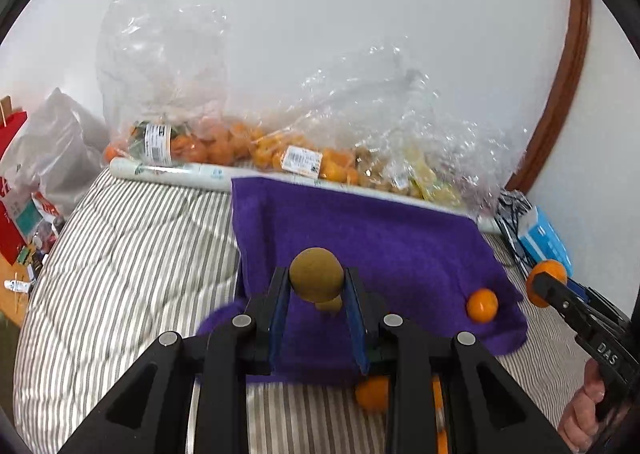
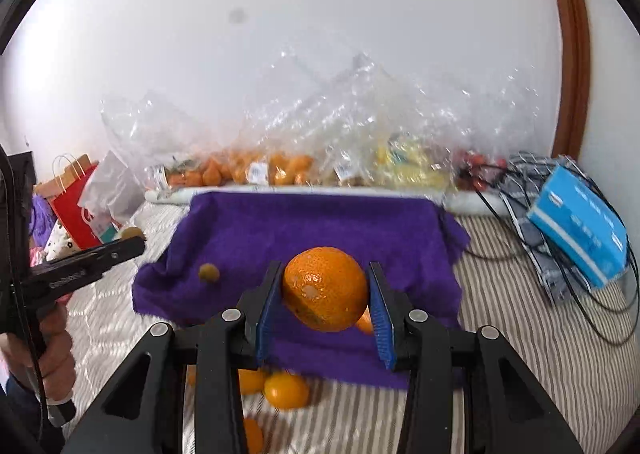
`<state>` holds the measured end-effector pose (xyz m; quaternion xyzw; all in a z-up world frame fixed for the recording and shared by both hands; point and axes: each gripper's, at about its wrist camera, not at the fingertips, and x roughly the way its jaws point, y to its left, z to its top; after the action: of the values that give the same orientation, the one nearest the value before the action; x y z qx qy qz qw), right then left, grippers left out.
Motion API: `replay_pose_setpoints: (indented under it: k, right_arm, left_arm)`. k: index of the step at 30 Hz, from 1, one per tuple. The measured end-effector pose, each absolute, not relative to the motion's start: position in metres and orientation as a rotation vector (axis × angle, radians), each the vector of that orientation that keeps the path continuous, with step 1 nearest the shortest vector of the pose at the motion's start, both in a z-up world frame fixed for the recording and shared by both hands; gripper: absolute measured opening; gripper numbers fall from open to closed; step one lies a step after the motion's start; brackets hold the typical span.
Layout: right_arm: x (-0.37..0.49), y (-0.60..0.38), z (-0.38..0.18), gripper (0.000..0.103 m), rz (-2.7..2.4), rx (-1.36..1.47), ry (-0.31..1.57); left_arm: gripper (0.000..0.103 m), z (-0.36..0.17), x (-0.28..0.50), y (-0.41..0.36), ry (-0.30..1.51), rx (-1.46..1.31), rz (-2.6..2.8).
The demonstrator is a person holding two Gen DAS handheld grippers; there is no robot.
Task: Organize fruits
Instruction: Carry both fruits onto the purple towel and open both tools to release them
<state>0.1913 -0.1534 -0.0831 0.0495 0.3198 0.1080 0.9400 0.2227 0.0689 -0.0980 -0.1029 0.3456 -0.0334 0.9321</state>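
Gripping one fruit per tool above the purple cloth, brown round fruit pinched in left gripper, mandarin clamped in right gripper (presumably sorting by kind onto the cloth).

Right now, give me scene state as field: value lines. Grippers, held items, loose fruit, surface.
left gripper: shut on a brown round fruit
right gripper: shut on an orange
purple cloth: spread on the striped bedding
loose on cloth: one small orange, one small brownish fruit
loose on bedding: oranges by the cloth's near edge
back wall: clear bags of fruit
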Motion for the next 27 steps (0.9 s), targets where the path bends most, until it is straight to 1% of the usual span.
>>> replay_pose_setpoints:
  k: [5, 10, 18, 27]
  right_arm:
    - [0.209, -0.144, -0.087, 0.041, 0.250, 0.115, 0.642]
    - [0.223, -0.143, -0.113, 0.041, 0.266, 0.137, 0.697]
    - [0.228, -0.152, -0.123, 0.041, 0.256, 0.162, 0.690]
    - [0.236, -0.144, -0.145, 0.041, 0.252, 0.114, 0.737]
  left_arm:
    - [0.026, -0.109, 0.243, 0.073, 0.702, -0.247, -0.062]
    - [0.026, -0.128, 0.251, 0.079, 0.745, -0.259, -0.035]
    - [0.026, -0.141, 0.254, 0.077, 0.759, -0.278, -0.041]
    - [0.026, -0.152, 0.261, 0.082, 0.795, -0.306, -0.018]
